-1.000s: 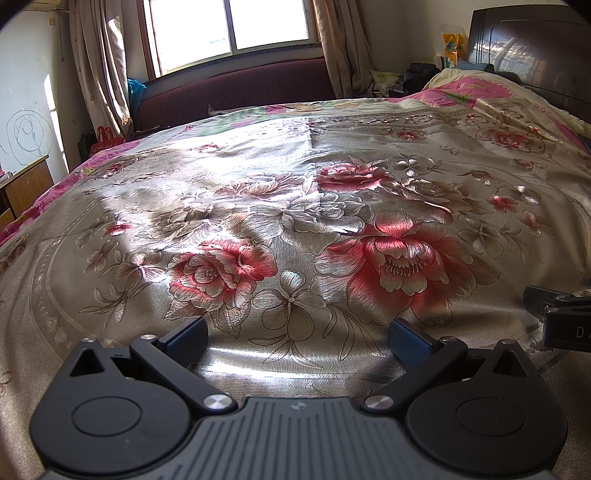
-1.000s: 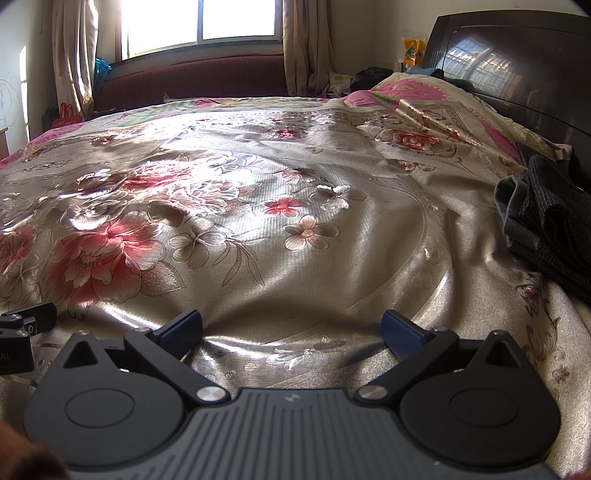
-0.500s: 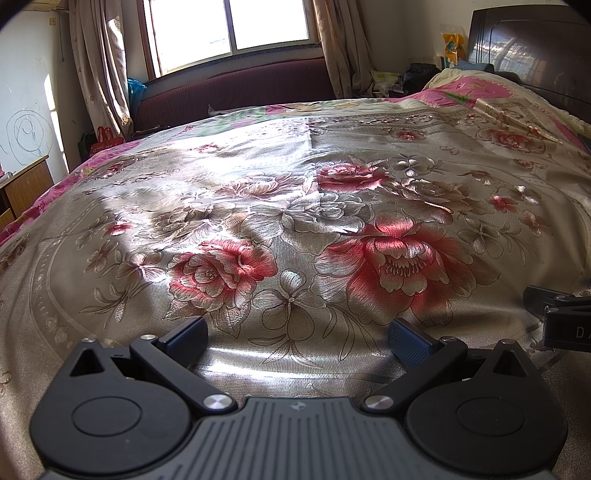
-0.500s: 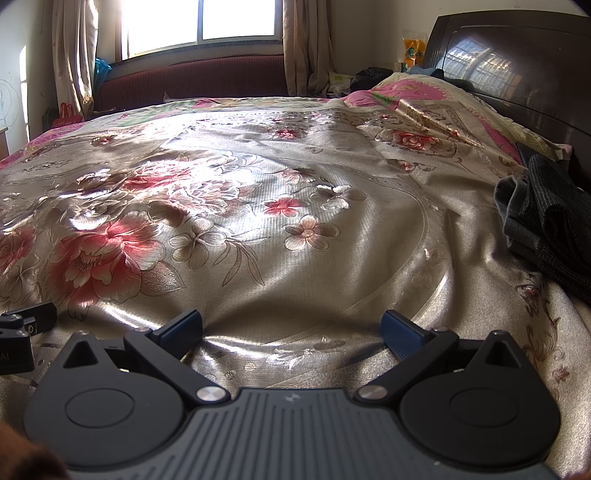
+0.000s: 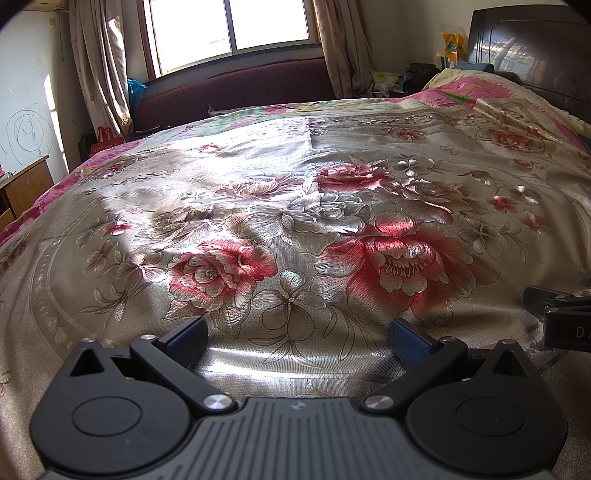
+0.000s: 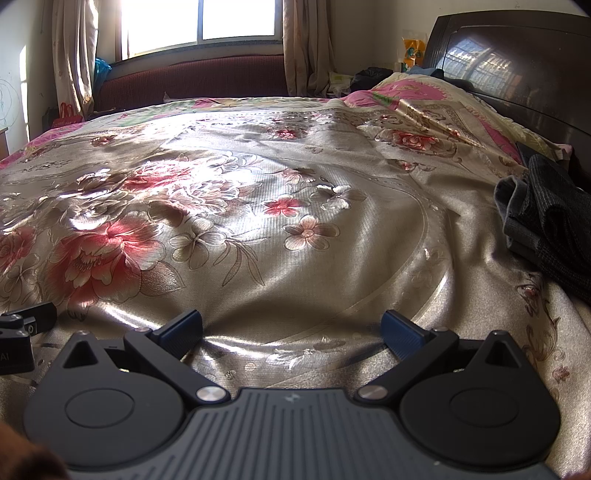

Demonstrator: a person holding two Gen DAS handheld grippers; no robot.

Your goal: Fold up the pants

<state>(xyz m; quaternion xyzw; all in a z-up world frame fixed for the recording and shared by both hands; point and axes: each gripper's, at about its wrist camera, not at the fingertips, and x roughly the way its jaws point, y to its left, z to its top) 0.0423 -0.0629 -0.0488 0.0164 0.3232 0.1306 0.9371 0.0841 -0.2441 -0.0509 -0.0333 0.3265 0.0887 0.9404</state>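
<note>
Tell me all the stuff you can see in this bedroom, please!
bedspread: one, shiny gold with red and pink flowers, covering the bed
pants: one crumpled heap, dark grey, on the bedspread at the right edge, seen only from the right wrist
headboard: one, dark brown wood, at the bed's right end
window: one, bright, in the far wall
curtains: two, beige, either side of the window
sofa: one, maroon, under the window
desk: one, brown wood, far left
left gripper: one, black with blue pads, open, low over the bedspread
right gripper: one, black with blue pads, open, low over the bedspread
</note>
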